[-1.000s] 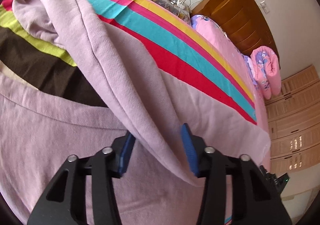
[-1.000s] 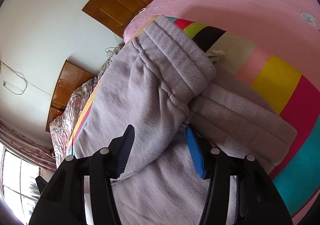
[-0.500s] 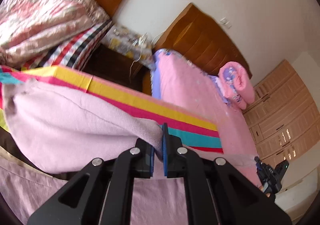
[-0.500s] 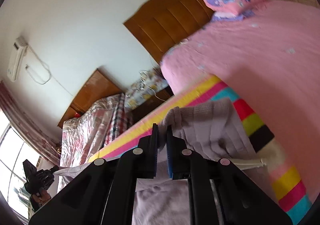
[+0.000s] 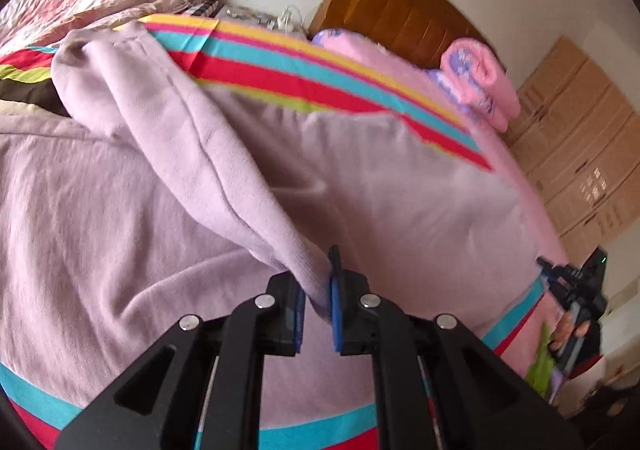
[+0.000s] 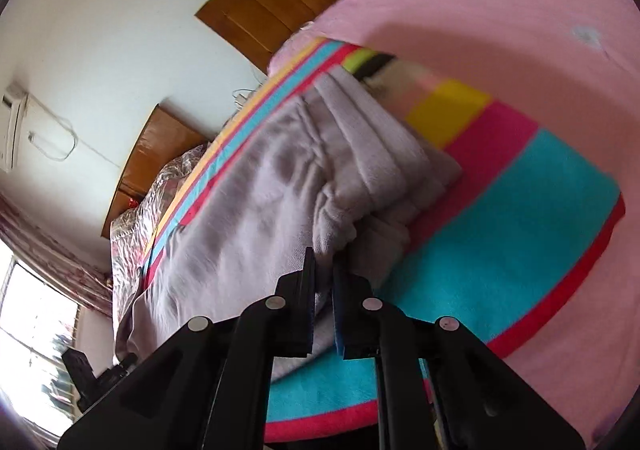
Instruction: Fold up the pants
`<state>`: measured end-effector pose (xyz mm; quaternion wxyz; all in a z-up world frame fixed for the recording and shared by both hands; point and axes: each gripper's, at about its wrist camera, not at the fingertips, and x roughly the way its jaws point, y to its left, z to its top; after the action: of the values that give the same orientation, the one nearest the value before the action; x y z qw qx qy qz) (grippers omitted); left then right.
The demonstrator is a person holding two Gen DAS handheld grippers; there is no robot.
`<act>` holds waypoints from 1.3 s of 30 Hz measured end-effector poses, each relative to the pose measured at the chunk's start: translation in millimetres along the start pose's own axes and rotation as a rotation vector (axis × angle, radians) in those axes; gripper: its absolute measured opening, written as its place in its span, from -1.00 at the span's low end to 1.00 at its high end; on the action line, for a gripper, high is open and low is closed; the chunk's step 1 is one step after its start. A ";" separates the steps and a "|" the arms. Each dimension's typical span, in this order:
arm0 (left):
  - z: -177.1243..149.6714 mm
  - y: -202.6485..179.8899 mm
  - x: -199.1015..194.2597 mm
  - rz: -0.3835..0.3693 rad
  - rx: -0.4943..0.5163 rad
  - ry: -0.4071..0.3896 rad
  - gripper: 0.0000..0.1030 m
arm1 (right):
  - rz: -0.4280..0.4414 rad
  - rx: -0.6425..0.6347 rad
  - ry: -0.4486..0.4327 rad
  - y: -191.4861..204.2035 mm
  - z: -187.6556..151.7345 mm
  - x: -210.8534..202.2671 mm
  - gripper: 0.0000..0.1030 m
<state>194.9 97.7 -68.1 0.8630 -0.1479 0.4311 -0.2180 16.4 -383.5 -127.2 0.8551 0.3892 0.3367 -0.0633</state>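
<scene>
The left gripper (image 5: 318, 300) is pinching a gathered fold of the lilac pants (image 5: 168, 190) between its 2 blue pads at the lower centre of the left wrist frame; the fabric is rising from there toward the upper left. The rest of the pants is lying spread over the striped blanket (image 5: 304, 68), which is showing along the top and bottom of that frame. In the right wrist view, the right gripper (image 6: 324, 300) is pressing its fingers together on the pants' waistband edge (image 6: 340, 222) at lower centre, with the garment stretching away toward the left. A rolled pink quilt (image 5: 484, 82) is sitting at the upper right of the left view.
</scene>
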 end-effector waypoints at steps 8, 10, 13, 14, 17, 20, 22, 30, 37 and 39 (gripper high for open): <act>-31.3 -10.2 -29.2 0.028 0.035 0.036 -0.82 | -0.024 0.053 0.051 -32.8 -14.3 6.9 -0.85; -46.4 -3.9 -9.1 0.079 0.028 0.091 -0.82 | -0.029 0.054 0.043 -30.5 -15.6 3.9 -0.85; -51.4 4.6 -8.9 0.057 -0.033 0.086 -0.82 | -0.042 0.039 0.041 -25.6 -14.9 -0.3 -0.85; -50.2 4.6 -12.5 0.050 -0.036 0.076 -0.82 | -0.041 0.041 0.038 -24.4 -15.4 -0.4 -0.85; -49.9 7.1 -14.1 0.052 -0.036 0.073 -0.73 | -0.030 0.059 0.014 -19.4 -20.4 -4.5 -0.63; -48.3 12.6 -10.3 0.041 -0.069 0.084 -0.72 | 0.027 0.071 0.049 -8.8 -30.3 -3.1 -0.33; -53.0 16.0 -11.4 0.026 -0.086 0.083 -0.66 | 0.054 0.058 0.091 1.6 -41.3 -1.0 -0.33; -52.0 13.8 -3.9 0.008 -0.102 0.084 -0.51 | 0.163 0.017 0.217 38.1 -74.4 22.1 -0.34; -57.8 6.1 -14.8 0.032 -0.069 0.029 -0.84 | 0.150 -0.034 0.176 52.0 -75.7 20.3 -0.86; -55.4 -3.3 -28.6 0.034 -0.040 -0.003 -0.85 | 0.147 -0.067 0.160 61.4 -72.7 7.9 -0.86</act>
<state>134.0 105.6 -79.5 0.8642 -0.1579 0.4364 -0.1943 6.9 -288.5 -128.0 0.8403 0.3878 0.3765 0.0422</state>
